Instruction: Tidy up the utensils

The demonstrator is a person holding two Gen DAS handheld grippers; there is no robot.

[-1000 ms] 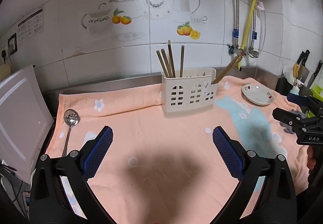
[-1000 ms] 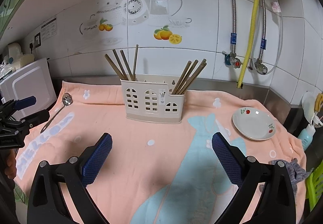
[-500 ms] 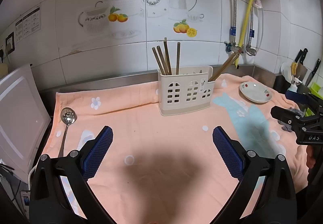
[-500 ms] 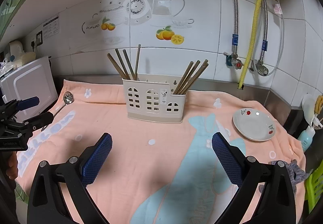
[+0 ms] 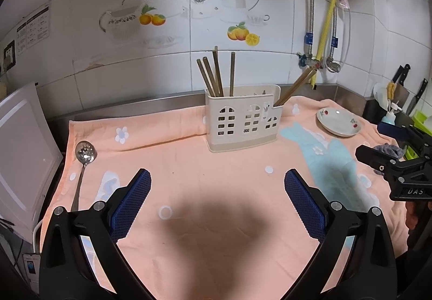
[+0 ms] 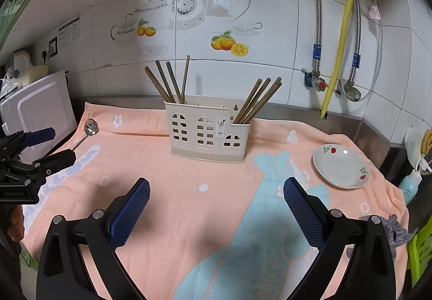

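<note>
Peach-coloured towelling printed with pale flowers and a blue fish covers the counter, and both grippers hover above it with nothing between their fingers. Near the tiled wall stands a cream plastic utensil holder with arched cut-outs; four brown chopsticks lean in its left compartment, and another bundle of chopsticks slants out of the lower right compartment. Well apart from the holder, near the towel's left edge, a slotted metal spoon lies flat, bowl toward the wall and handle pointing back toward the left gripper, whose blue-padded fingers are spread wide. The right gripper likewise has its fingers spread, empty, over the blue fish print. On the right side of the towel sits a small white dish with red fruit motifs, clear of the holder. A white appliance stands just beside the towel's left edge, near the spoon.
</note>
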